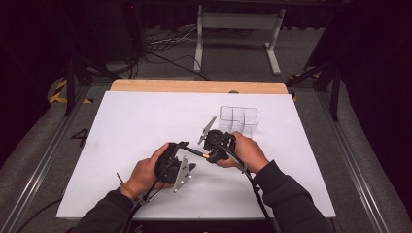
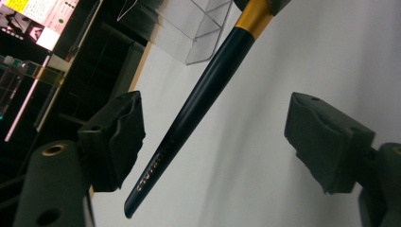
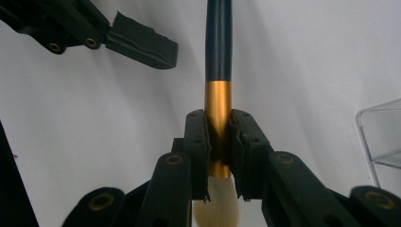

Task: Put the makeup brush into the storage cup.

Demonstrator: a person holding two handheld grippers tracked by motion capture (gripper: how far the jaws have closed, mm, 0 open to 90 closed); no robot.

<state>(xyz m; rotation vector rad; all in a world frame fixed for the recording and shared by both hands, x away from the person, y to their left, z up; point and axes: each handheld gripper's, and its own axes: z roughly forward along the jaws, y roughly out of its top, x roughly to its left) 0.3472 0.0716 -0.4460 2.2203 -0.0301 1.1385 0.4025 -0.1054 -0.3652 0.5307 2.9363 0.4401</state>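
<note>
Gold band and dark handle belong to a makeup brush (image 3: 218,71), and the right tongs (image 3: 219,142) are closed on the gold ferrule (image 3: 218,106); the pale bristles (image 3: 215,208) hang below the pads; the handle points toward the left tongs (image 2: 213,137), which stand wide apart, one pad (image 2: 116,137) on each side of the handle's end, not touching it; in the high view the two hands meet low over the white worktop (image 1: 131,126); a clear plastic box (image 1: 238,119) with compartments stands just beyond the right hand (image 1: 248,150).
</note>
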